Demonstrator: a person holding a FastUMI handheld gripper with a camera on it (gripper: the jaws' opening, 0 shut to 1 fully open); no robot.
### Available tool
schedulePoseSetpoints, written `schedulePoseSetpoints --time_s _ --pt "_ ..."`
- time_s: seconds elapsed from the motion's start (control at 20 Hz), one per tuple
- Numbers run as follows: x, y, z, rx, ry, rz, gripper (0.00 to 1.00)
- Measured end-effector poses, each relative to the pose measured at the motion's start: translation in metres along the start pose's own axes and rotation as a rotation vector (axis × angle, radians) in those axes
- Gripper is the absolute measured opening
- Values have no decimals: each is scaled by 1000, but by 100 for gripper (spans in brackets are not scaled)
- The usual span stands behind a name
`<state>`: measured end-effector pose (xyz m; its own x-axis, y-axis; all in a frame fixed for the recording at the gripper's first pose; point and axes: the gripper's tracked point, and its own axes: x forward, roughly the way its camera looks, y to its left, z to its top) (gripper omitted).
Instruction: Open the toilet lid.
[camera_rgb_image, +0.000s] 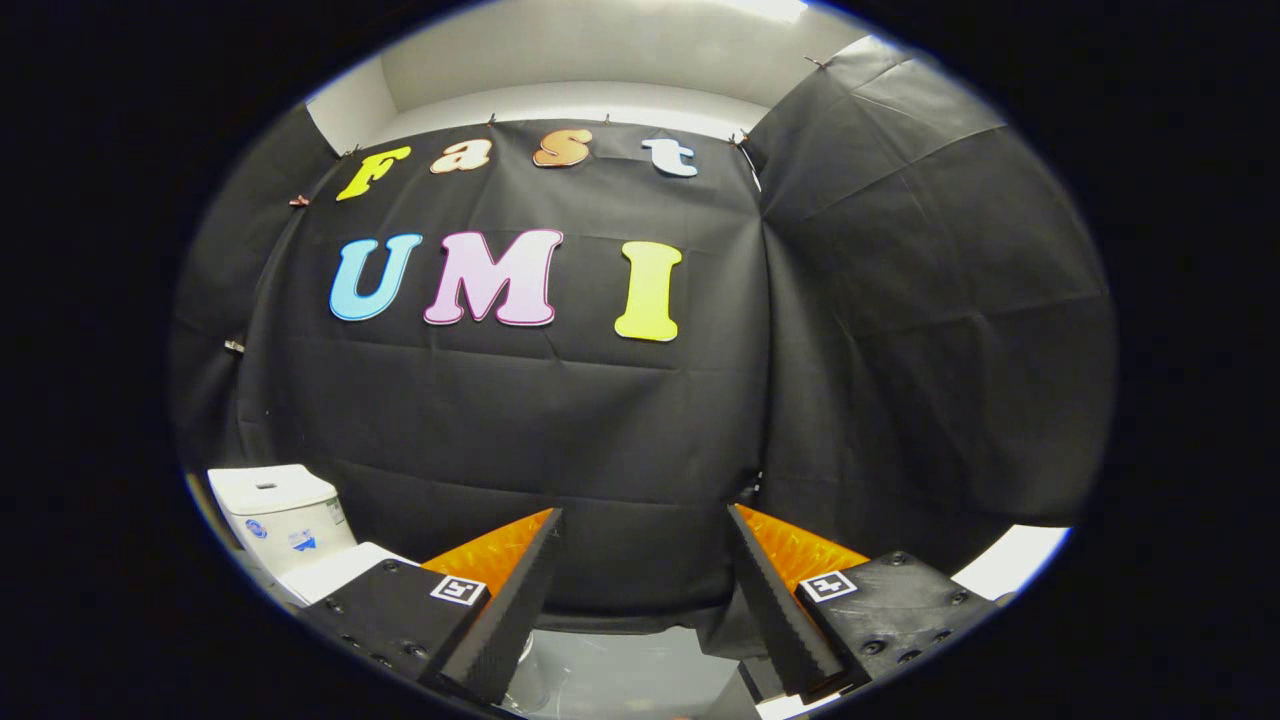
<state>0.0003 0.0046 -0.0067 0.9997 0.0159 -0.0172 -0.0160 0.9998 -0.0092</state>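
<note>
Hovering released with nothing between its fingers, the tool (645, 590) faces the booth wall. The toilet (285, 525), lid (335, 570) apparently down, stands off beyond the left finger. Recommended: swing left, descend, and hook the lid's front edge from beneath.

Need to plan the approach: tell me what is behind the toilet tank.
Black booth cloth hangs behind the white toilet tank. The closed toilet lid lies before it, partly hidden by one finger of the open gripper; the bowl is covered.

Black cloth wall (620, 450) ahead, pale floor (640, 670) below, white ceiling (600, 50) above.
</note>
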Motion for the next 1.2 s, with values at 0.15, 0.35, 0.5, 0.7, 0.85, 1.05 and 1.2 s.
schedulePoseSetpoints --time_s 0.15,0.35,0.5,0.7,0.85,1.05,1.2 --pt "-1 1 1 2 -5 4 98" --pt "5 9 -8 21 23 40 98" --pt "18 16 -36 36 112 75 98" --pt "33 29 -66 82 204 127 98" --pt "48 46 -84 112 253 179 98" --pt "53 76 -124 170 354 296 98" --pt "29 111 -164 346 502 443 98"
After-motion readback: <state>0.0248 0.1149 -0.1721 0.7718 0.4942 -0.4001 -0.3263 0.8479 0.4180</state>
